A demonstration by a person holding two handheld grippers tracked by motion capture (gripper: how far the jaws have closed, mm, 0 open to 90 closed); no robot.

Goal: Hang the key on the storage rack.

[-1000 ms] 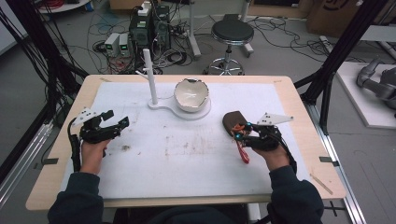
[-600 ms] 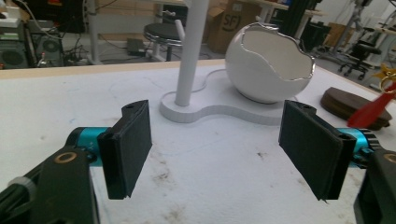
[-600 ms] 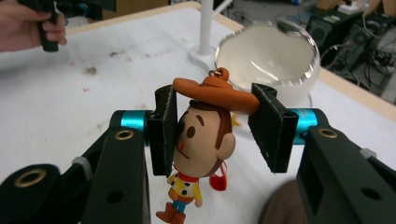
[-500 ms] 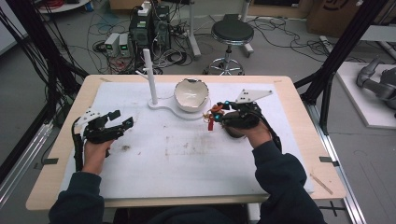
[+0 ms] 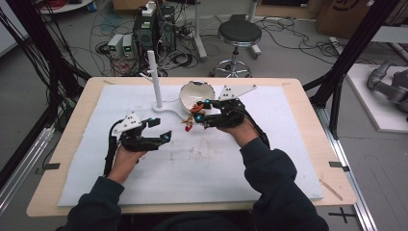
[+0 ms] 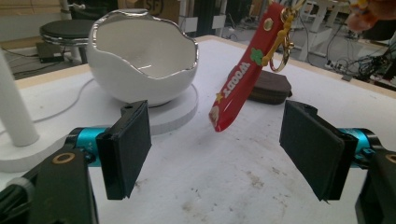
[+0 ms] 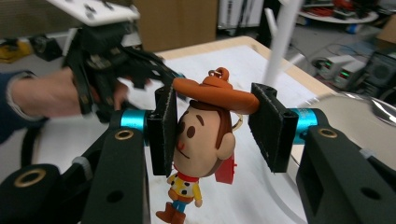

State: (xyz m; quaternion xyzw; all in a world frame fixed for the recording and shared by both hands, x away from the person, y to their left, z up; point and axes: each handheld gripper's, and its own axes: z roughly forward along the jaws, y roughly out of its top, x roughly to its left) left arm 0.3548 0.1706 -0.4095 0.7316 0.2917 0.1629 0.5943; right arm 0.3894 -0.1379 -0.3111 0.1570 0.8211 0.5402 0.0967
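Observation:
A cowboy figure keychain (image 7: pixel 205 135) with an orange hat hangs in the air, and my right gripper (image 7: pixel 212 119) is shut on its head and hat brim. Its red strap (image 6: pixel 240 84) with a gold ring dangles just above the mat, in front of my open left gripper (image 6: pixel 219 154). In the high view the right gripper (image 5: pixel 199 110) holds the keychain (image 5: pixel 189 126) just in front of the white egg-shaped bowl (image 5: pixel 195 91). The left gripper (image 5: pixel 161 129) sits a short way to its left, jaws wide apart and pointing at the strap.
The bowl (image 6: pixel 140 56) rests on a white base with an upright white post (image 5: pixel 155 79). A brown pouch (image 6: pixel 271 88) lies on the white mat (image 5: pixel 207 163) behind the strap. Outside the table stand a stool (image 5: pixel 238 33) and black frame posts.
The right gripper has carried the keychain left, from beside the brown pouch to in front of the bowl. The left gripper has moved right toward the middle.

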